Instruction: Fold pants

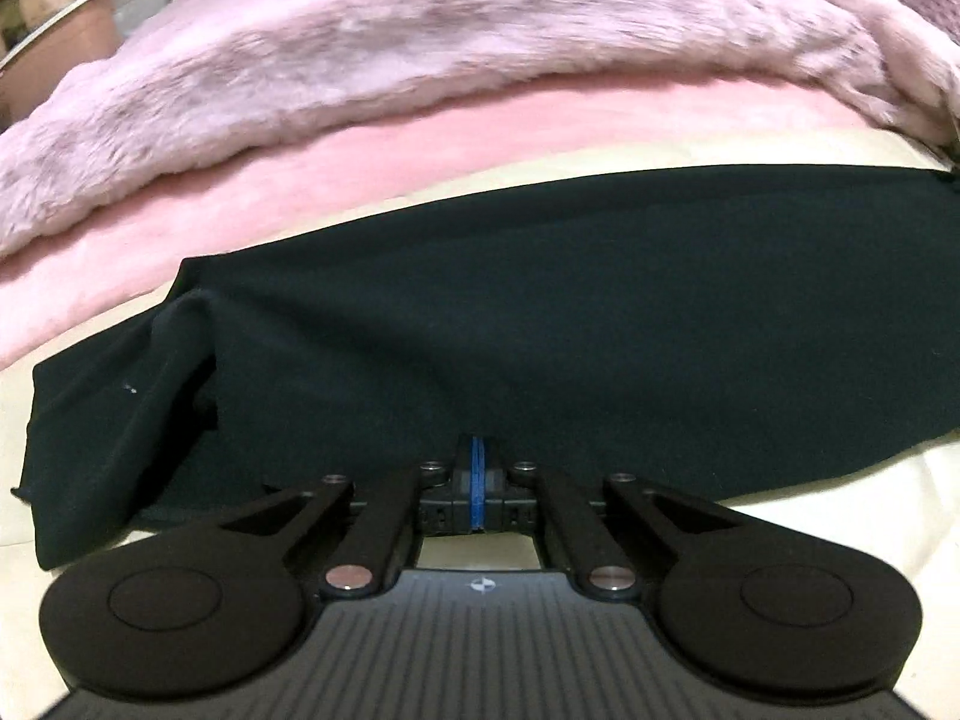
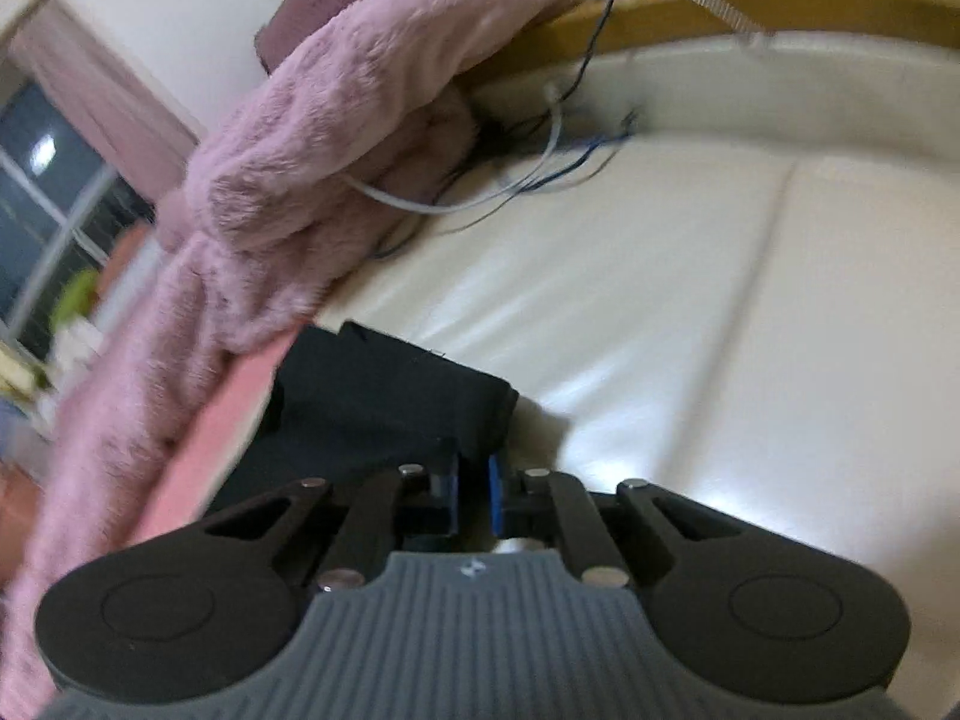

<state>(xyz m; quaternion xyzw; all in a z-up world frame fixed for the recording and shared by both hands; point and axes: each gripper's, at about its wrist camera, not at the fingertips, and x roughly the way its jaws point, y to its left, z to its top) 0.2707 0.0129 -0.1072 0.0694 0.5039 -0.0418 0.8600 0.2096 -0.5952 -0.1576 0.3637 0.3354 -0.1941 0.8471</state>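
Observation:
Black pants (image 1: pixel 540 312) lie spread across a cream bed sheet (image 1: pixel 840 480), one end bunched into a fold at the left. My left gripper (image 1: pixel 478 450) sits at their near edge. Its blue pads (image 1: pixel 478 480) are pressed together and the tips disappear into the black cloth. In the right wrist view a folded corner of the pants (image 2: pixel 390 396) lies on the cream sheet (image 2: pixel 720 330). My right gripper (image 2: pixel 474 471) is at that corner, and its two blue pads (image 2: pixel 495 480) stand a narrow gap apart with dark cloth between them.
A fluffy pink blanket (image 1: pixel 420 48) is piled along the far side of the pants over a smooth pink cover (image 1: pixel 270 180). In the right wrist view the pink blanket (image 2: pixel 312 150) heaps at the left, several thin cables (image 2: pixel 540 180) trail beside it, and a wooden bed frame (image 2: pixel 660 18) runs behind.

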